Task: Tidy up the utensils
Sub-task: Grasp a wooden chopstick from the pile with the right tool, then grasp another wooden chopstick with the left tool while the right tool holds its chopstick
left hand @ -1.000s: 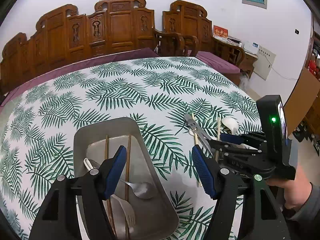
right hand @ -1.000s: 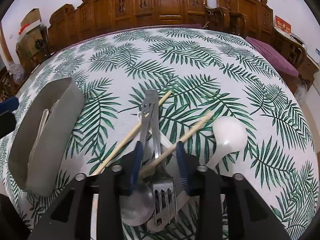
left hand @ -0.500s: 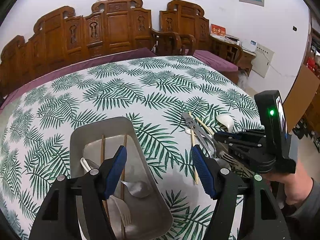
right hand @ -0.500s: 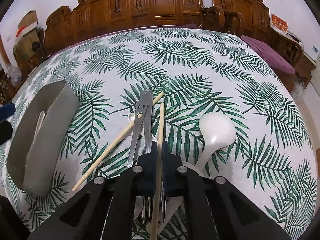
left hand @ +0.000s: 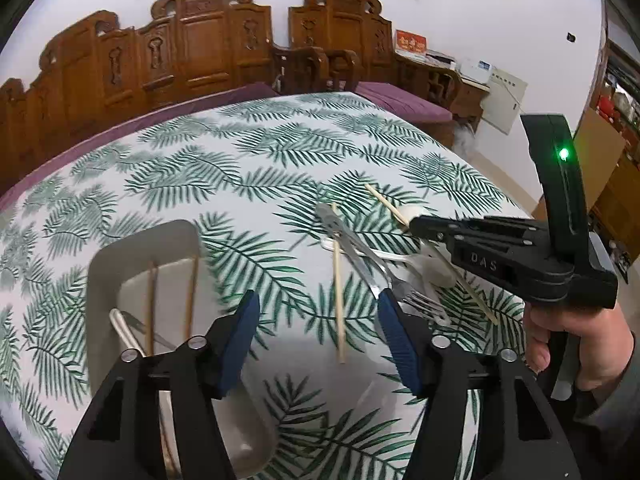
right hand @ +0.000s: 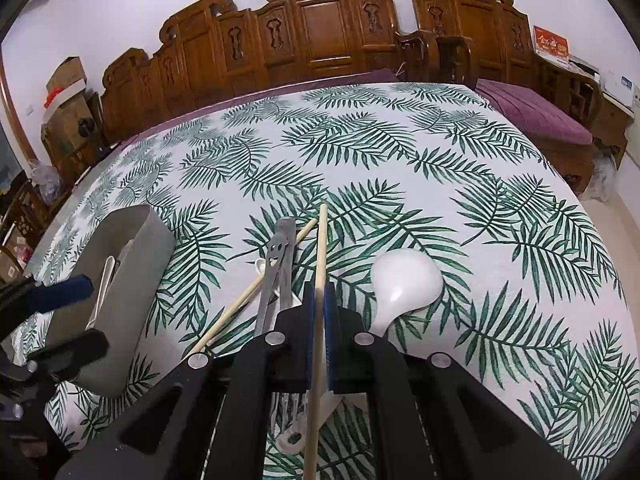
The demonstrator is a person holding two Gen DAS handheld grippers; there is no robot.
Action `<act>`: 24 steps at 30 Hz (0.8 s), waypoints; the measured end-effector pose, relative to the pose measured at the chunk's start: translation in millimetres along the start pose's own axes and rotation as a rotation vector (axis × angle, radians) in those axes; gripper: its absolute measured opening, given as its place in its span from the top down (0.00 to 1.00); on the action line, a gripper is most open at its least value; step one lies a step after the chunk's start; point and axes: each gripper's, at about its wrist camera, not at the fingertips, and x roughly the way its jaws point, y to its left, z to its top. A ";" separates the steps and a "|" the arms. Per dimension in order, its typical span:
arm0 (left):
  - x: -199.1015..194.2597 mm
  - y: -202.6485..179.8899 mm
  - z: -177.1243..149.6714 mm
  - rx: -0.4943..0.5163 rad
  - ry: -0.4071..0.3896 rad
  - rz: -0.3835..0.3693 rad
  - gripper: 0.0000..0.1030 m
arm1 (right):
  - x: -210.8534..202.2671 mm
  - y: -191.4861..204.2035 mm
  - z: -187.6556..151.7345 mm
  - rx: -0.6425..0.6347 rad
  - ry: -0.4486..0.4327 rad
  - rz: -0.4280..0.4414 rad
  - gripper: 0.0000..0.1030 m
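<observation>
Far left on the leaf-print surface [right hand: 460,152]: grey tray [left hand: 104,264] with chopsticks and cutlery inside. Above its near end: left gripper [left hand: 316,340], jaws closing on nothing. Mid-surface: loose chopstick [left hand: 338,280], fork [left hand: 360,256], white spoon [right hand: 404,284]. Right: right gripper [right hand: 319,332], jaws clenched on a chopstick [right hand: 320,264].
</observation>
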 end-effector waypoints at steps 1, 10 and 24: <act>3.2 -3.1 0.7 0.009 0.008 -0.003 0.46 | -0.5 -1.2 0.3 0.001 -0.002 0.004 0.95; 29.0 -14.4 5.0 0.014 0.068 -0.010 0.48 | -10.9 -4.4 3.0 -0.003 -0.027 0.037 0.94; 67.5 -30.0 -9.1 0.070 0.170 0.055 0.83 | -14.4 -10.8 2.3 0.021 -0.023 0.083 0.94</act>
